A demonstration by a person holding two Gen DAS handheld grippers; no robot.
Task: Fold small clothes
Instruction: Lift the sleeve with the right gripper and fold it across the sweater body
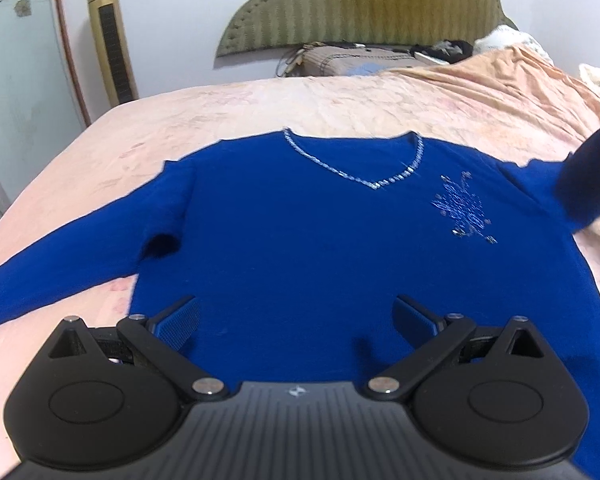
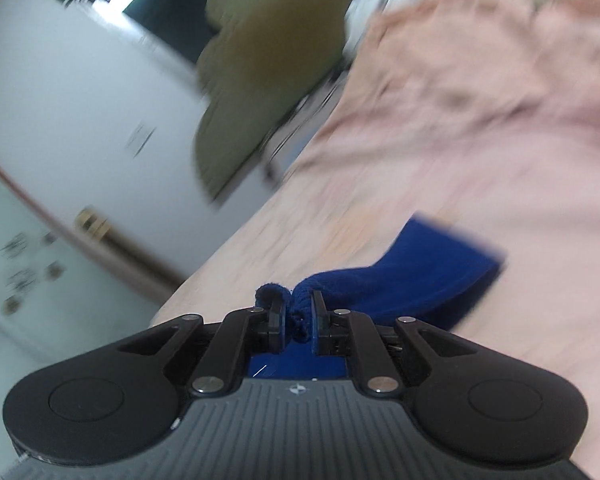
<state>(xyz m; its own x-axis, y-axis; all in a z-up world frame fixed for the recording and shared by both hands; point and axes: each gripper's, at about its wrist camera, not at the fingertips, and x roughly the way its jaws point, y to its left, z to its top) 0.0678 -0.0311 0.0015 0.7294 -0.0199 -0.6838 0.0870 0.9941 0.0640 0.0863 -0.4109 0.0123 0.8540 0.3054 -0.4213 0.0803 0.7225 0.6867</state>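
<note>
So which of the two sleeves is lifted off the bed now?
The sleeve pinched in the right gripper, raised at the right edge of the left view. The other sleeve lies flat on the bed, untouched.

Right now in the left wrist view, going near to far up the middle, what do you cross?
left gripper, jaws open → blue sweater lying flat → its beaded V-neckline → pink bedsheet → brown pillow → green headboard.

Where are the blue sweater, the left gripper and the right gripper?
blue sweater (image 1: pixel 292 240), left wrist view, chest panel.
left gripper (image 1: pixel 296 316), left wrist view, between fingertips.
right gripper (image 2: pixel 298 314), right wrist view, between fingertips.
</note>
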